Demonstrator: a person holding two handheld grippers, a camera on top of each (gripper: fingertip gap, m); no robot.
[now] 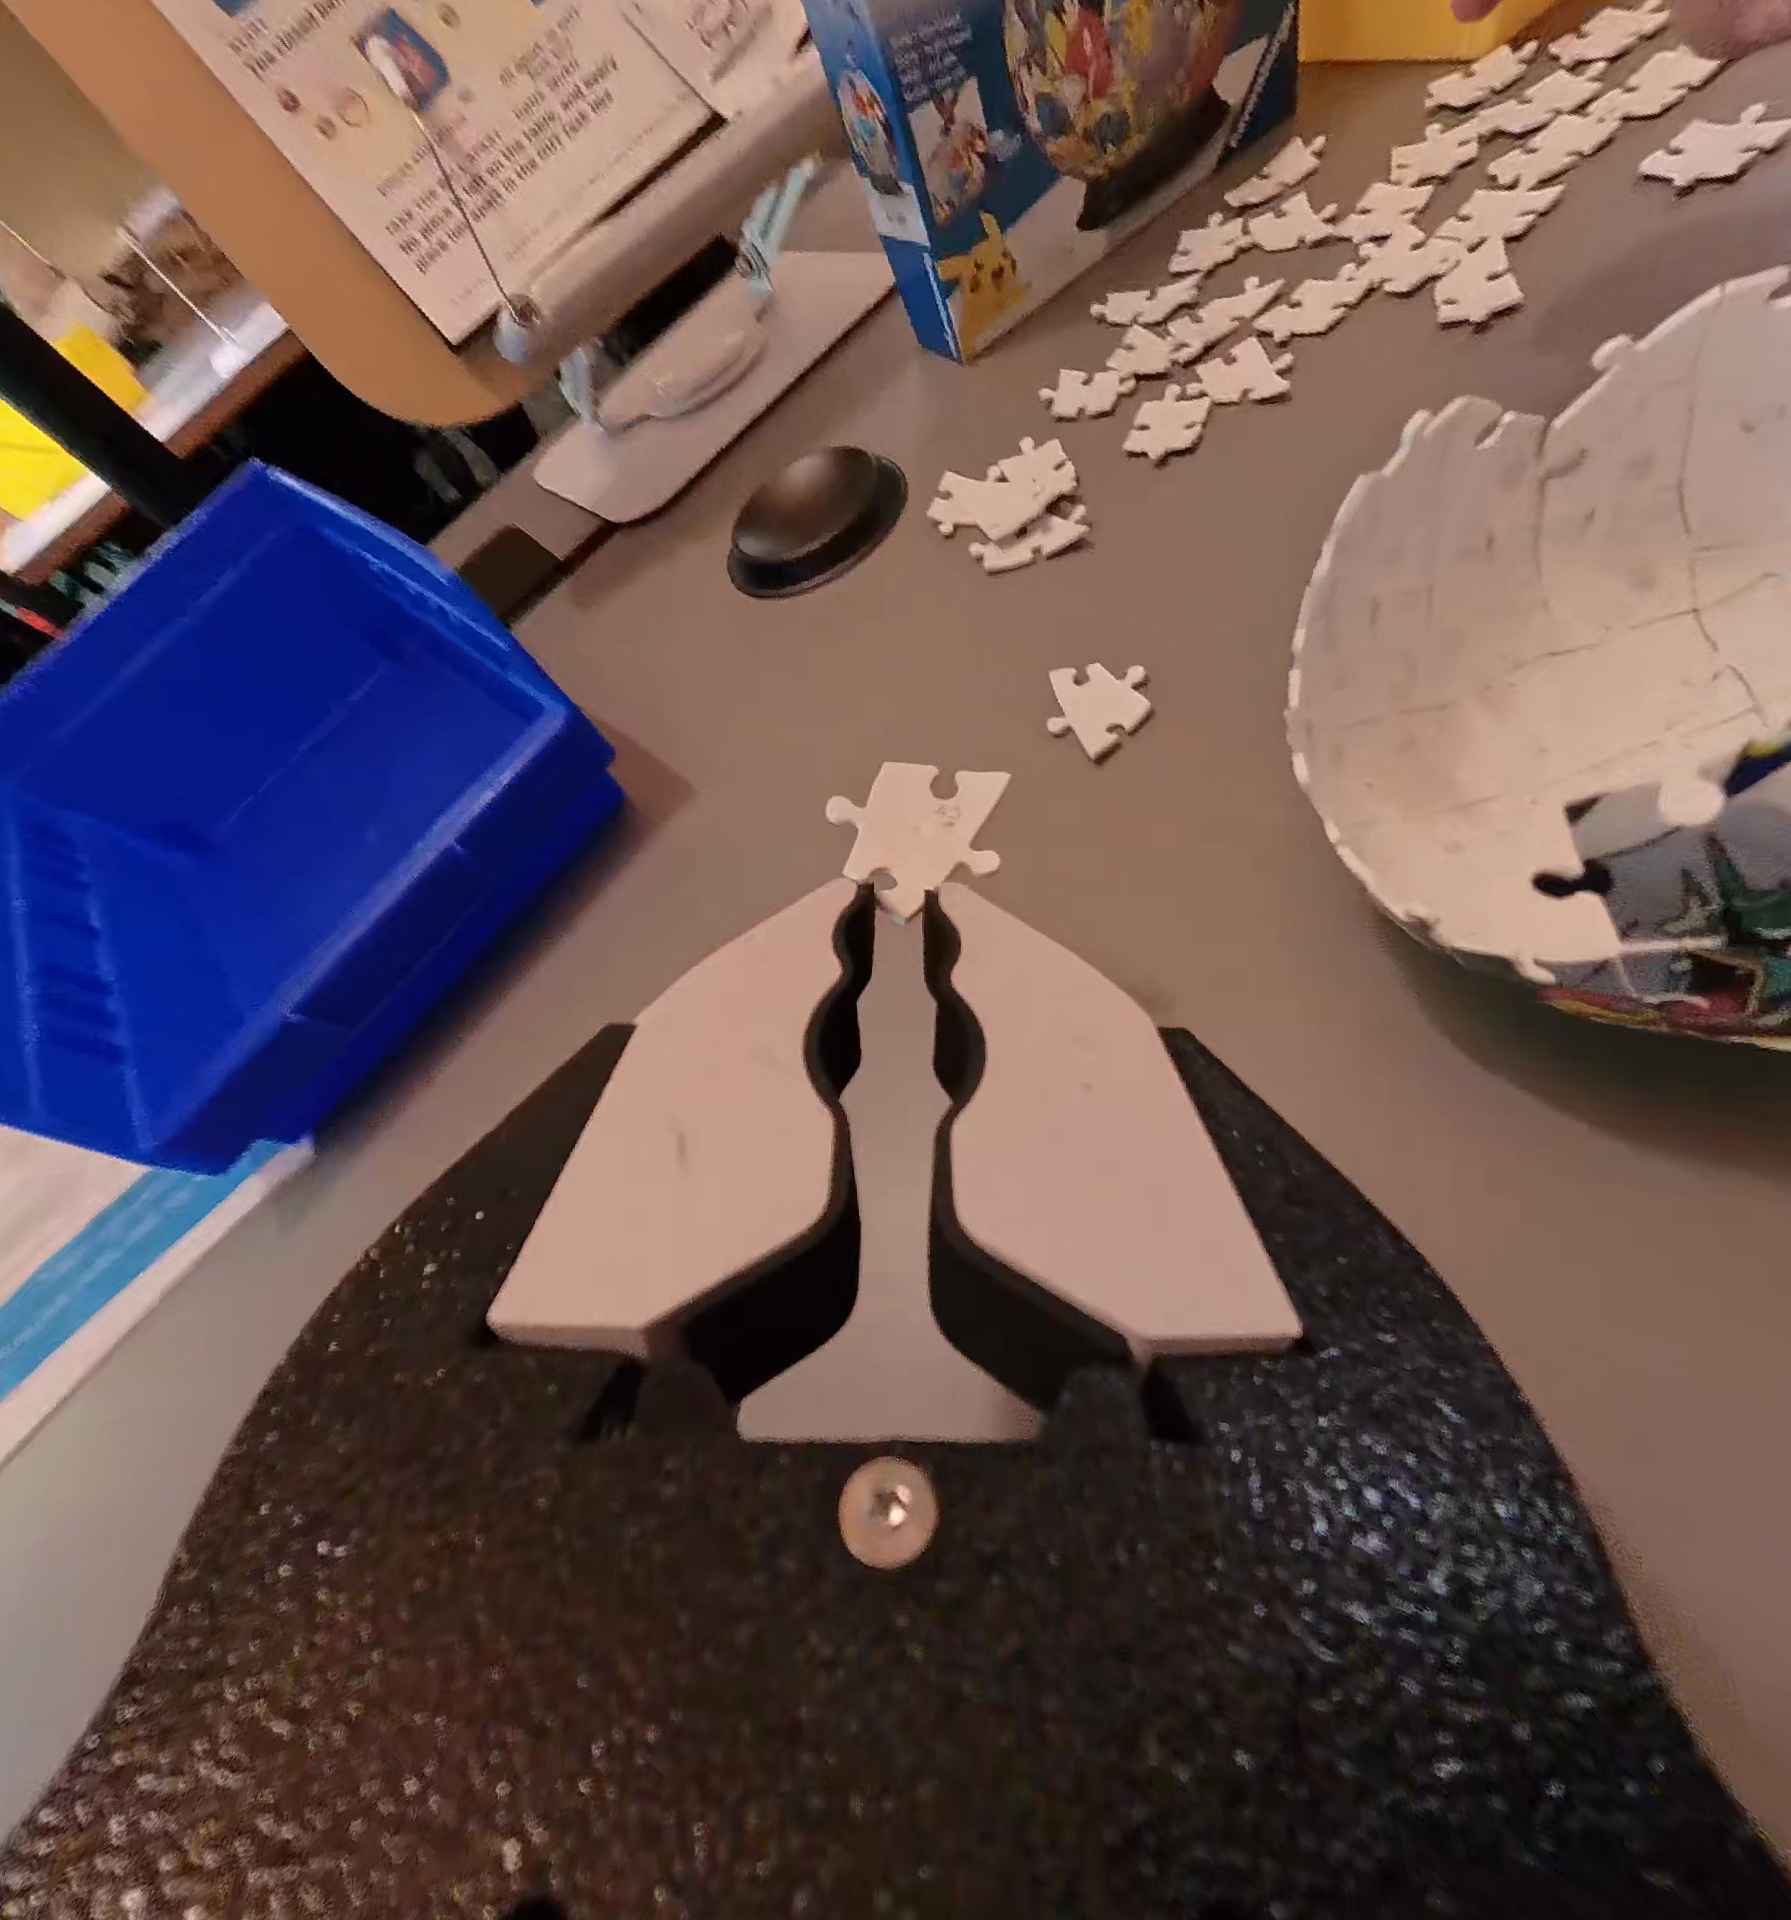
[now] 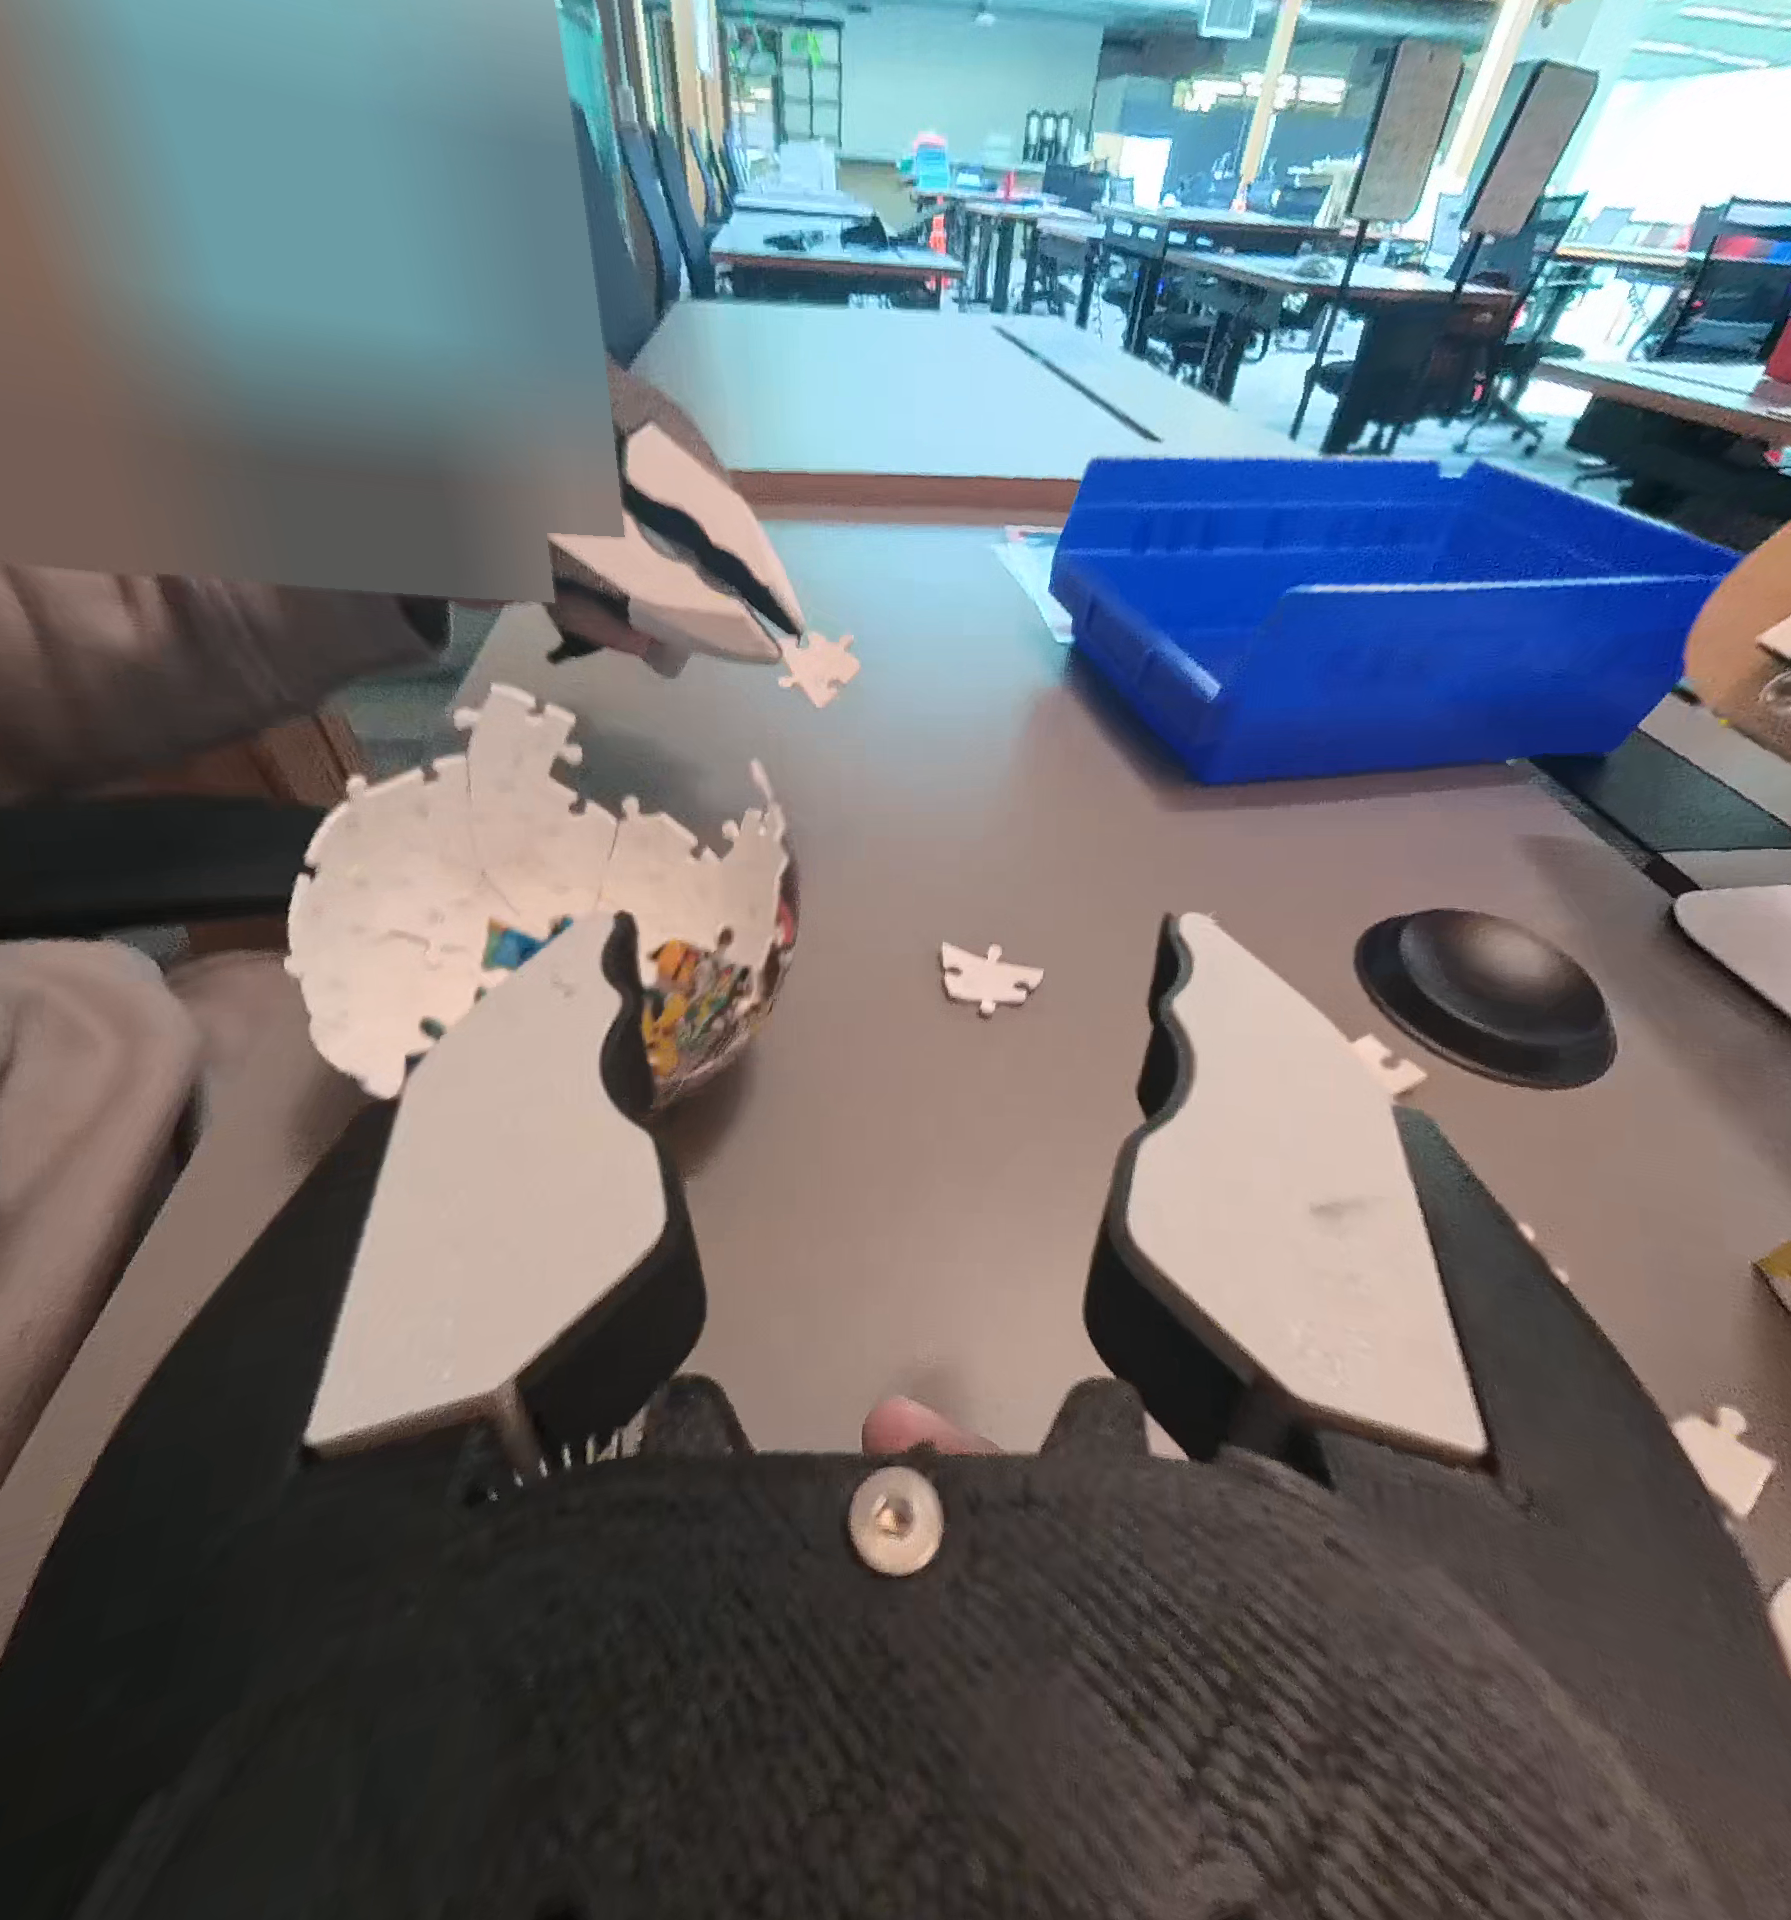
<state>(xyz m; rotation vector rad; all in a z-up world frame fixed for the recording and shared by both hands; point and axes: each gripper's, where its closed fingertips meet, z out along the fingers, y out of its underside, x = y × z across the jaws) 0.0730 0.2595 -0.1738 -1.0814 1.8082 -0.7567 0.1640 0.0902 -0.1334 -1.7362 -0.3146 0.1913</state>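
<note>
A white puzzle piece (image 1: 917,836) is pinched by one corner between the nearly closed tips of the left gripper (image 1: 899,902) and held above the grey table (image 1: 1286,1195), between the blue bin (image 1: 247,810) and the half-built puzzle bowl (image 1: 1556,707). Being thin, light and fairly stiff, the piece is judged easily twisted in so small a hold. The right gripper (image 2: 891,935) is held wide apart and empty, over a loose piece (image 2: 990,977).

A blue plastic bin (image 1: 247,810) stands at the left side of the gray table (image 1: 1286,1195). Behind it, a printed sheet (image 1: 475,135) leans in a clear stand (image 1: 662,384). To the right of the stand is a colourful box (image 1: 1057,156). A black dome (image 1: 818,516) lies near the stand. Far behind are long desks (image 2: 1286,270) and black chairs (image 2: 1743,270).
</note>
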